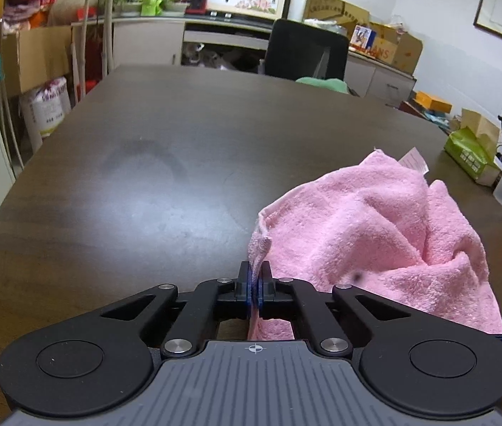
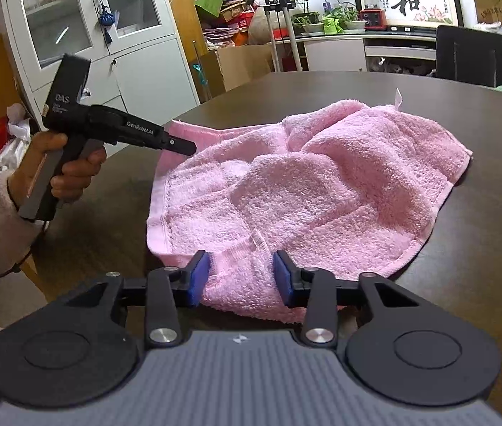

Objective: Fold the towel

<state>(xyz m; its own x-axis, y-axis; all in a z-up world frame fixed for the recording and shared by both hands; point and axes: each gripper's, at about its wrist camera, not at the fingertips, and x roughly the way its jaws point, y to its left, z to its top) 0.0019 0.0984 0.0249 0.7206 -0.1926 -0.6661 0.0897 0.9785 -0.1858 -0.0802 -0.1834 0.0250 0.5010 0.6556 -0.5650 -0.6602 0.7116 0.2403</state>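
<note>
Pink towel [image 2: 304,184] being gathered on the dark table [image 1: 144,163]
Left gripper [image 1: 255,285] is being clamped on a hem; right gripper [image 2: 242,278], apart, seemingly unpressed, is straddling the near corner; soft, light terry is best being taken at corners.

Towel [image 2: 307,184] crumpled on surface [image 1: 180,142], near edge. Left tool [image 1: 255,285] at towel's left corner; right tool [image 2: 242,277] astride near edge. Chair [image 1: 305,49] behind surface.

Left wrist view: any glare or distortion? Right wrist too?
Left wrist view: pale ceiling-light sheen on the dark table, its edges bowed by the fisheye; pink towel sharp. Right wrist view: same bowing, cabinet leaning, towel pile crisp, no motion blur, soft shadow under its right edge.
</note>
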